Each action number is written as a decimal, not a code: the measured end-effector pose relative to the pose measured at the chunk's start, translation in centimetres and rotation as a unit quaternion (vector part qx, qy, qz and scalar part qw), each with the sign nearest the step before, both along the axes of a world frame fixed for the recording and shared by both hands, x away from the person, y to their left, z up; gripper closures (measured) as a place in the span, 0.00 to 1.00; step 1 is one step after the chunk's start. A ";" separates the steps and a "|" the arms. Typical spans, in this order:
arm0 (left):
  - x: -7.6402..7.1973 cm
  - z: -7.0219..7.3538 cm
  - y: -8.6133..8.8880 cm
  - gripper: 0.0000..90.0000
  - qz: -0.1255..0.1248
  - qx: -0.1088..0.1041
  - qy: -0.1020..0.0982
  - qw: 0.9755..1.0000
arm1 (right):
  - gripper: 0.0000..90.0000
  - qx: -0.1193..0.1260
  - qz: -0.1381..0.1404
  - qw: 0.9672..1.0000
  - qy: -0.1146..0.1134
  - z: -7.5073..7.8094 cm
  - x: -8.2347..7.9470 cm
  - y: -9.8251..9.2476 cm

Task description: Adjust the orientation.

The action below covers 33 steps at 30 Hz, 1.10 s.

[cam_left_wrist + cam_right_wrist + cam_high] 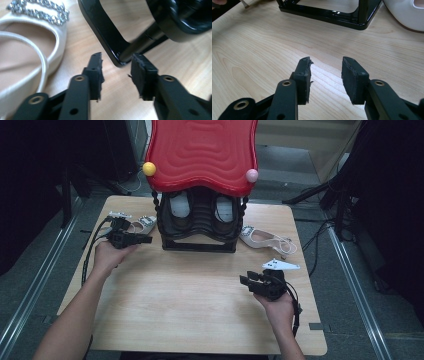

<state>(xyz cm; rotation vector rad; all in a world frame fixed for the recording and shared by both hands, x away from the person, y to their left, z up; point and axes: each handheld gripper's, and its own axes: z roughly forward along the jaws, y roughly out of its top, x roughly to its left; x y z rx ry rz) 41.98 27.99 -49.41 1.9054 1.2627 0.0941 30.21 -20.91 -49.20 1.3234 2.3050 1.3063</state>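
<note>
- While the left gripper [116, 67] stood released with nothing between its jaws, the white satin flat shoe with a rhinestone buckle [30, 47] lay just to its left on the pale wooden table [175, 60].
- The glossy black shoe rack's base corner [110, 42] sat directly ahead of it.
- The right gripper [325, 72] was likewise released, empty, over bare tabletop.

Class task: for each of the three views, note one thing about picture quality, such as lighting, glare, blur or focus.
High view: table well lit, surroundings dark, glare on the red top. Left gripper view: black rack blurred up close, white shoe soft, its jewelled buckle sparkling. Right gripper view: wood grain sharp, a bright patch between the open right gripper jaws.
</note>
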 end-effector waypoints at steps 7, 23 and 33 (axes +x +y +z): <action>-2.2 0.7 0.4 0.56 -0.025 0.013 -0.009 1.000 | 0.66 0.000 0.007 1.000 -0.005 0.0 0.3 0.2; -4.5 0.8 2.6 0.80 -0.030 0.020 -0.018 0.999 | 0.67 -0.008 0.005 1.000 -0.005 0.0 1.1 0.2; -5.6 1.3 4.7 1.00 -0.015 0.019 -0.020 1.000 | 0.67 -0.007 0.003 1.000 -0.005 0.0 1.6 0.2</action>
